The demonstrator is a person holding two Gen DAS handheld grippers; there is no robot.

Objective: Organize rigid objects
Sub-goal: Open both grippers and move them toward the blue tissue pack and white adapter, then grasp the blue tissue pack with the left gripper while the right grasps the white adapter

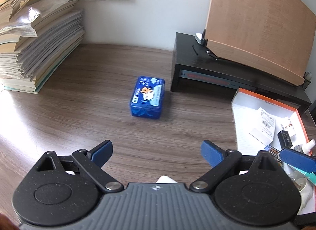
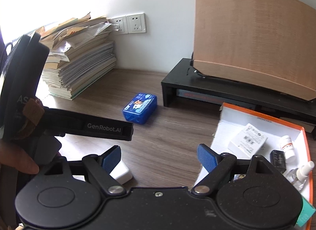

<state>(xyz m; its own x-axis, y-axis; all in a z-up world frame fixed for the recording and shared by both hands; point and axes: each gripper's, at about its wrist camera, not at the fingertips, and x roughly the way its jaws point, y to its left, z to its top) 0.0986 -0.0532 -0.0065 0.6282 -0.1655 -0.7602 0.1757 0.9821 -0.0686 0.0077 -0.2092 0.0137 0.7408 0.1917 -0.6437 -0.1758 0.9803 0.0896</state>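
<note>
**Both grippers open, blue box alone on the desk**

A paper stack point(image 1: 39, 38) stood at the far left against the wall. The left gripper point(image 1: 157, 153) was spread wide and held nothing. Ahead of it, the blue box point(image 1: 147, 97) lay on the desk point(image 1: 88, 101), apart from everything. The right gripper point(image 2: 159, 155) gaped empty too. At right sat the orange tray point(image 2: 307, 150), holding small items.

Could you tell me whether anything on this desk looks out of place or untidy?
The blue box sits alone on the bare desk, apart from the orange-rimmed tray holding the other small items. A white block also lies loose near the right gripper. The paper stack is ragged on top.
</note>
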